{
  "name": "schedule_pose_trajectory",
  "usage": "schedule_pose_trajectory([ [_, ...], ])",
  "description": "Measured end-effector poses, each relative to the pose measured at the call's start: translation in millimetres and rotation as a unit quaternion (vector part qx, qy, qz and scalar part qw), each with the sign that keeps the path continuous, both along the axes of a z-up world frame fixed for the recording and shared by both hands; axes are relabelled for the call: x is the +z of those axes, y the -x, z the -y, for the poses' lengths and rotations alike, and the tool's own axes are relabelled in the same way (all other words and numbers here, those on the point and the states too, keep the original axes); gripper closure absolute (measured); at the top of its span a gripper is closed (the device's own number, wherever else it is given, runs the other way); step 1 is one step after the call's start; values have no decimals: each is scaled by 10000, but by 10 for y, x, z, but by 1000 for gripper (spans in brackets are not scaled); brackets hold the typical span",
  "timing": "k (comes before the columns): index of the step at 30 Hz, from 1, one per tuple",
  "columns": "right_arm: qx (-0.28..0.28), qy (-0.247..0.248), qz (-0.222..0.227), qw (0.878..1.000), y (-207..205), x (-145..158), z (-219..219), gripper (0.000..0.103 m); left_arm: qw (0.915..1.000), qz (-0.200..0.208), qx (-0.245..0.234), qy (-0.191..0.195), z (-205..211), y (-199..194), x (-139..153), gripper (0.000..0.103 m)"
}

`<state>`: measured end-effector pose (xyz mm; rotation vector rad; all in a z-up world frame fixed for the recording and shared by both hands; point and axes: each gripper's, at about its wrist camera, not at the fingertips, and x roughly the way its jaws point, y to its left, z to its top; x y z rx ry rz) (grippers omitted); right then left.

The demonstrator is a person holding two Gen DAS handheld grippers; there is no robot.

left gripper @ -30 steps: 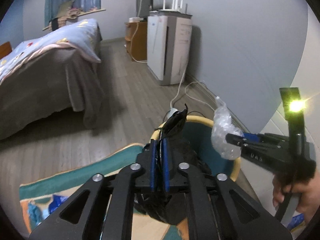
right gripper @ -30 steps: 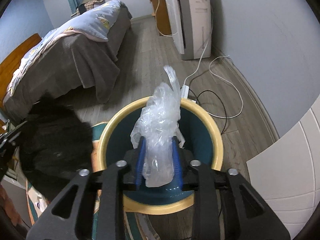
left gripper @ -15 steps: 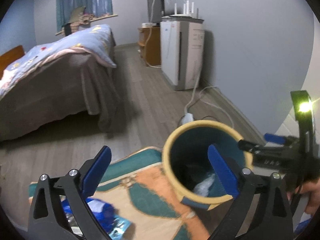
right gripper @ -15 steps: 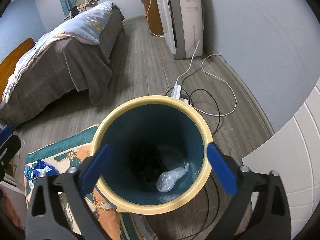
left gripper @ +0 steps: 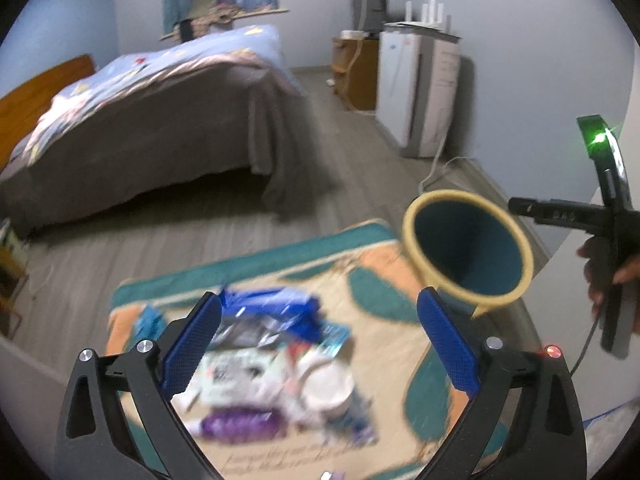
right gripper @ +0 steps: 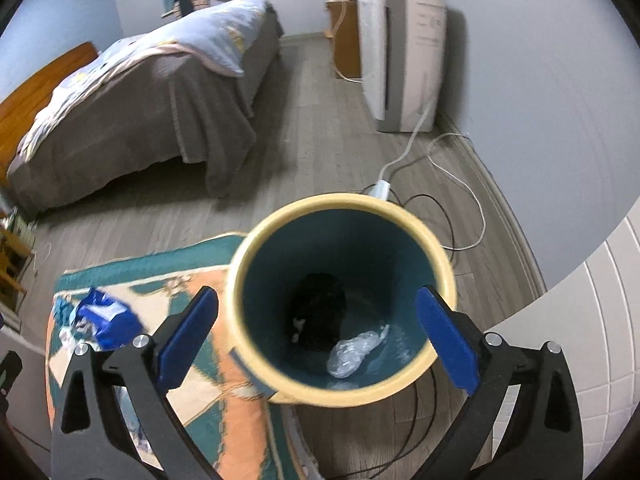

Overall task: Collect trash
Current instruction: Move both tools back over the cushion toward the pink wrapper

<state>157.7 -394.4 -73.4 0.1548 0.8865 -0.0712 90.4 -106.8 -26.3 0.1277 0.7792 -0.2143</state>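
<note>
Both your claws are spread wide, nothing between the pads. Right gripper [right gripper: 316, 334] hangs over the bin [right gripper: 248, 264]; black bag [right gripper: 318, 308] and clear wrapper [right gripper: 354, 350] lie inside. Left gripper [left gripper: 318, 350] sits above the litter pile [left gripper: 260, 360] on the rug [left gripper: 384, 292], bin at 2 o'clock.

Motion blur is smearing the heap of wrappers and packets [left gripper: 264, 368] on your patterned orange-and-teal rug [left gripper: 392, 320], so you are not reading any labels.
</note>
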Motion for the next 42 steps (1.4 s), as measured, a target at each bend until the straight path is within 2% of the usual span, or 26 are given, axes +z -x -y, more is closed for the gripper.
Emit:
schedule_pose_trajectory([
  [5,220,186,-261,9992,112,51,-431,6,9995,-28,307,51,-397,357,8,5],
  [7,411,-1,-500,9979,159,28,-591,6,9993,-68,348,83,-498,454,-6,5],
  [9,494,-108,-551,9972,227,25,-693,6,9991,-103,393,89,-593,556,-41,5],
  [15,503,-314,-175,9981,471,167,-945,6,9987,-146,487,17,-853,776,-206,5],
  [18,550,19,-142,9984,527,186,-1122,6,9987,-154,479,64,-935,820,-283,5],
  [20,694,382,-208,9966,572,153,-1269,6,9989,-157,430,71,-970,843,-327,5],
  [22,826,504,-319,9948,601,103,-1396,6,9995,-117,287,38,-988,881,-367,5],
  [24,749,431,-331,9957,627,96,-1460,6,9998,-48,185,-21,-993,927,-414,5],
  [27,593,382,-227,9973,659,137,-1537,6,9996,-193,160,133,-1021,947,-517,5],
  [33,1090,431,-255,9928,716,100,-1870,6,9979,-638,-119,-51,-961,990,-827,5],
  [37,1252,401,-433,9904,784,-13,-2051,6,9962,-819,-278,-61,-928,1028,-942,5],
  [42,1113,407,-665,9907,863,-233,-2153,6,9951,-910,-314,-218,-875,1043,-1043,5],
])
